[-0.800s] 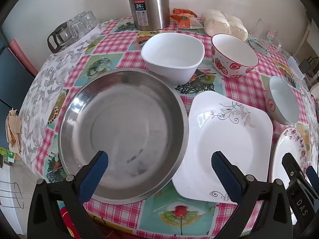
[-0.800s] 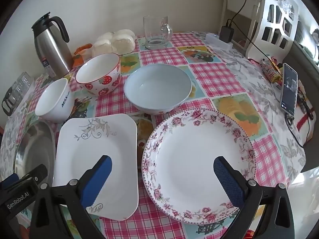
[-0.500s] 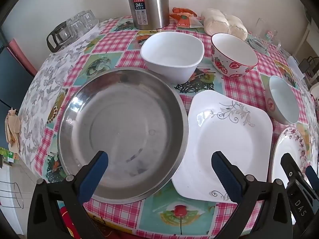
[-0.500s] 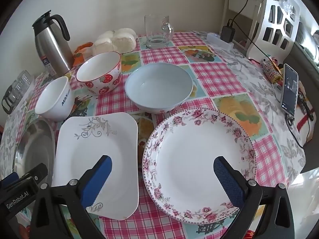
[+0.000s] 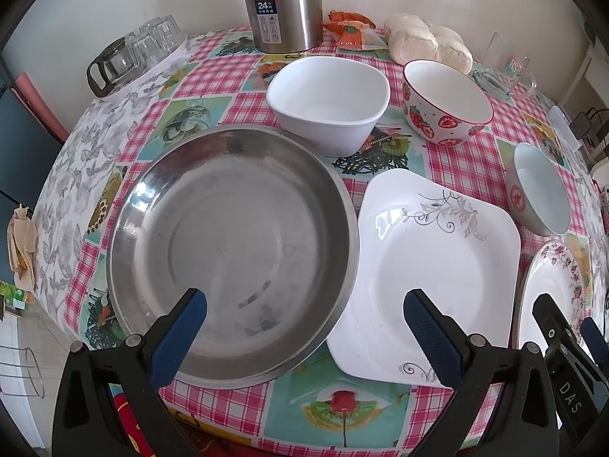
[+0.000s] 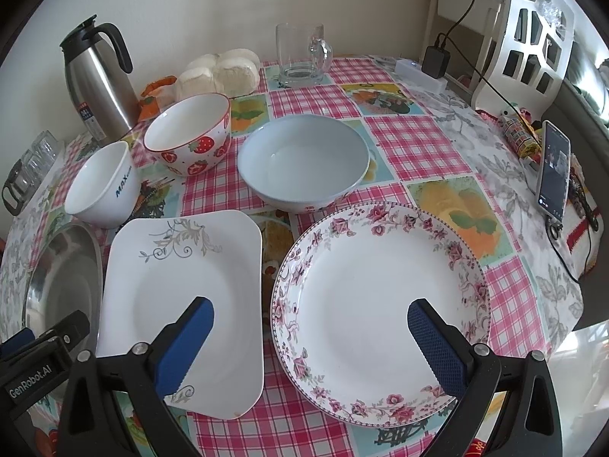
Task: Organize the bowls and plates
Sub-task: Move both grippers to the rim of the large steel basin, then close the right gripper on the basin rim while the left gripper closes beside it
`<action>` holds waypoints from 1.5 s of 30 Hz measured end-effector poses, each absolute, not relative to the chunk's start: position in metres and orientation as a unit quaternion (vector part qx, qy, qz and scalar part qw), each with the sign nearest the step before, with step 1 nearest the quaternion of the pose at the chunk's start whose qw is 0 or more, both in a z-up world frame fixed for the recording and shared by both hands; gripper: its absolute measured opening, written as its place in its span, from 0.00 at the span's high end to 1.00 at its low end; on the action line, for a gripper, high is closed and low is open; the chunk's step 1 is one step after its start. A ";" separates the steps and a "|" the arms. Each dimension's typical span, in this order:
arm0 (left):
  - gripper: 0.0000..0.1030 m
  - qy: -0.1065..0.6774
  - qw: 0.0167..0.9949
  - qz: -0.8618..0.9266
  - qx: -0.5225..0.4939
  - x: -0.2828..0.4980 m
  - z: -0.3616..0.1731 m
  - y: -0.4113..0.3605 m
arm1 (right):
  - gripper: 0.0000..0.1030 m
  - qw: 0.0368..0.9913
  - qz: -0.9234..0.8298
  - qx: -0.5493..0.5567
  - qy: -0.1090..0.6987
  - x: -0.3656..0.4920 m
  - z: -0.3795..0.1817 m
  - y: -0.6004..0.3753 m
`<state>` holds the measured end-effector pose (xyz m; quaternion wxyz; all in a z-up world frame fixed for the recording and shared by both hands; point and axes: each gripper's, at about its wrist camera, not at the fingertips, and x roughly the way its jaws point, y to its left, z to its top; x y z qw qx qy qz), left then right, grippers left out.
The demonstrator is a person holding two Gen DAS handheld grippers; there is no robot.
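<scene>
A steel round plate (image 5: 232, 243) lies at the left, a white square plate (image 5: 434, 266) (image 6: 182, 297) beside it, and a round floral plate (image 6: 380, 304) (image 5: 552, 289) at the right. Behind them stand a white square bowl (image 5: 327, 103) (image 6: 101, 186), a strawberry bowl (image 5: 445, 103) (image 6: 190, 133) and a pale blue bowl (image 6: 304, 160) (image 5: 540, 190). My left gripper (image 5: 304, 304) hovers open over the steel and square plates. My right gripper (image 6: 310, 312) hovers open over the square and floral plates. Neither holds anything.
At the back stand a steel thermos (image 5: 283, 3) (image 6: 97, 83), white buns (image 6: 220, 72), a glass mug (image 6: 302, 55) and small glasses (image 5: 133, 53). A phone (image 6: 553, 173) and cables lie at the right edge. The checked tablecloth (image 6: 415, 141) covers the round table.
Both grippers have drifted very slightly; the plates and bowls have not moved and both jaws stay wide apart.
</scene>
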<state>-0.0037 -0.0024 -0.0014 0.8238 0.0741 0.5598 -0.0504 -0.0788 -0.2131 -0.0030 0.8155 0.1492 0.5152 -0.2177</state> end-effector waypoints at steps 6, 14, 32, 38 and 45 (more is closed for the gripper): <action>0.00 0.560 0.823 -0.052 0.072 -0.005 -0.005 -0.002 | 0.00 0.815 -0.218 0.148 0.516 -0.079 -0.004 -0.213; 0.00 0.560 0.824 -0.054 0.068 0.000 -0.004 -0.001 | 0.00 0.813 -0.217 0.147 0.520 -0.078 -0.005 -0.211; 0.00 0.547 0.837 -0.031 -0.008 0.017 -0.002 0.041 | 0.00 0.822 -0.178 0.138 0.522 -0.061 -0.009 -0.178; 0.00 0.557 0.825 0.002 -0.092 0.029 -0.009 0.090 | 0.00 0.833 -0.148 0.124 0.519 -0.048 -0.010 -0.146; 0.00 0.573 0.803 0.019 -0.163 0.038 -0.023 0.131 | 0.00 0.841 -0.099 0.123 0.518 -0.032 -0.013 -0.111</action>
